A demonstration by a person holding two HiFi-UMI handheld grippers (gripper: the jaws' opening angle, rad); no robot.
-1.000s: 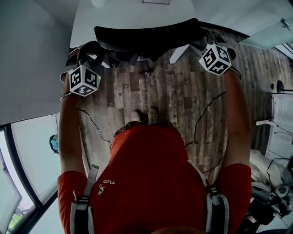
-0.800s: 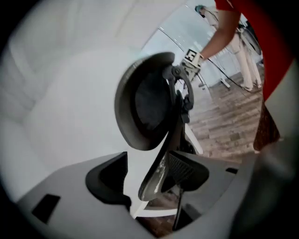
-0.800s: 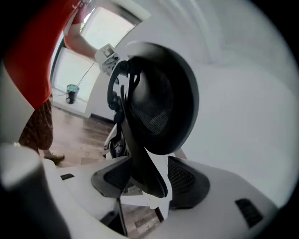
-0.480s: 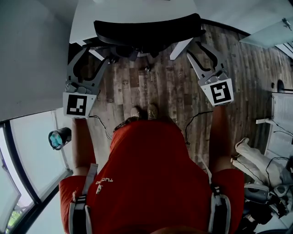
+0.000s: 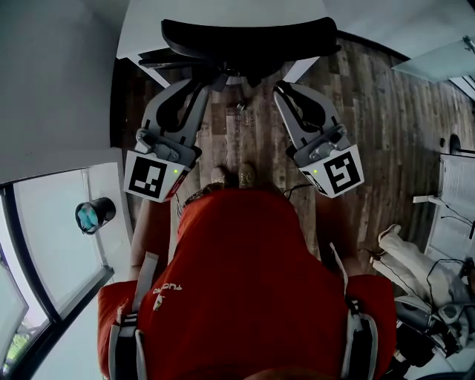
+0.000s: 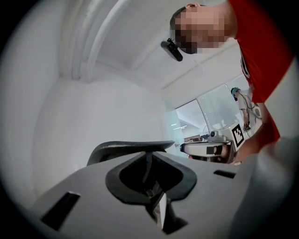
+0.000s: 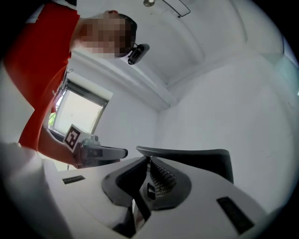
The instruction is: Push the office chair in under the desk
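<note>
Since the chair point(image 5: 249, 41) sits under the desk point(image 5: 148, 26) at top, we judge it done; left gripper point(image 5: 204, 82) and right gripper point(image 5: 280, 89) have just closed, empty

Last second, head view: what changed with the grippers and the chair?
The left gripper and the right gripper drew back from the sides of the chair toward the person and swung in toward each other. Their jaws have just been closing and now stand together with nothing between them. The chair stayed where it was against the desk, untouched.
</note>
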